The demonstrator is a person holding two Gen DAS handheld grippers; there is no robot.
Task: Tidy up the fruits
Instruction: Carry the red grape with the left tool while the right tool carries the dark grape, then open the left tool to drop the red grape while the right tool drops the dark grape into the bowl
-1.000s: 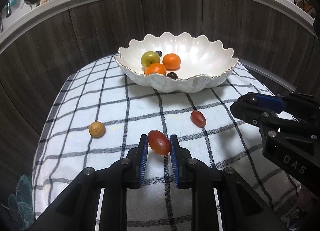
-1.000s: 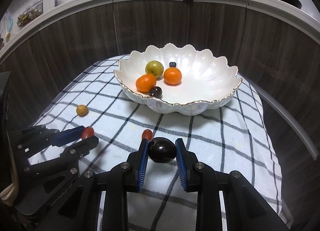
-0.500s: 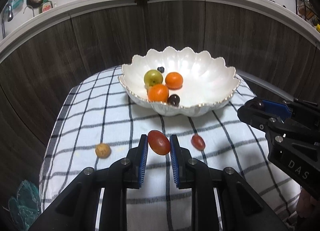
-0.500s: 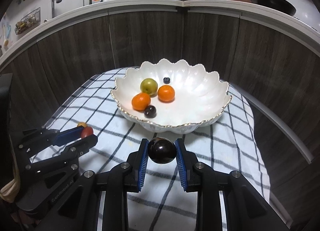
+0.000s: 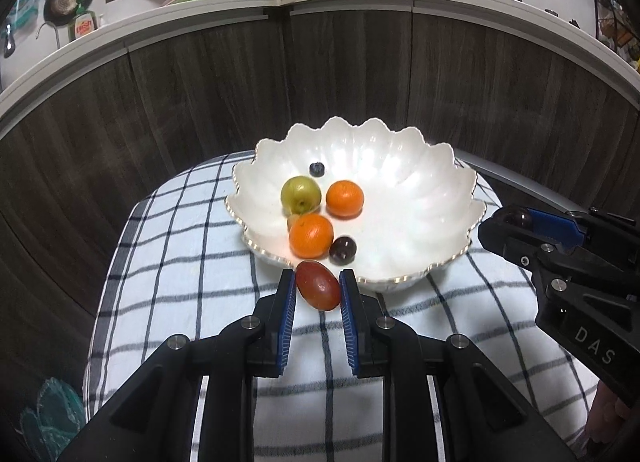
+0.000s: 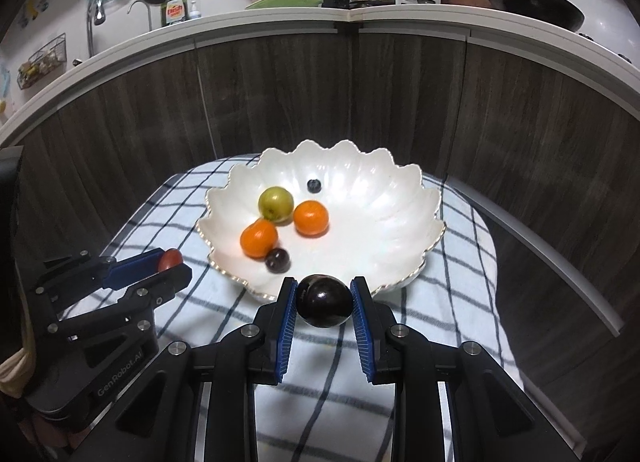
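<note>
My left gripper (image 5: 318, 286) is shut on a red oval grape tomato (image 5: 318, 285), held in the air just short of the near rim of the white scalloped bowl (image 5: 420, 197). My right gripper (image 6: 324, 300) is shut on a dark round plum (image 6: 324, 300), also lifted before the bowl's (image 6: 380, 201) near rim. In the bowl lie a green fruit (image 5: 301, 194), two oranges (image 5: 311, 235) (image 5: 345, 198), a small dark fruit (image 5: 343, 250) and a blueberry (image 5: 317, 169). Each gripper shows at the side of the other's view: right (image 5: 516, 221), left (image 6: 170, 262).
The bowl rests on a black-and-white checked cloth (image 5: 180, 262) over a small table. Dark wood panels (image 6: 400, 101) stand close behind, under a white counter with kitchenware. Past the cloth's left and right edges the surface drops away.
Both grippers have risen with their fruits and moved toward the bowl, which now sits lower and nearer in both views. The loose fruits on the cloth have dropped out of sight.
</note>
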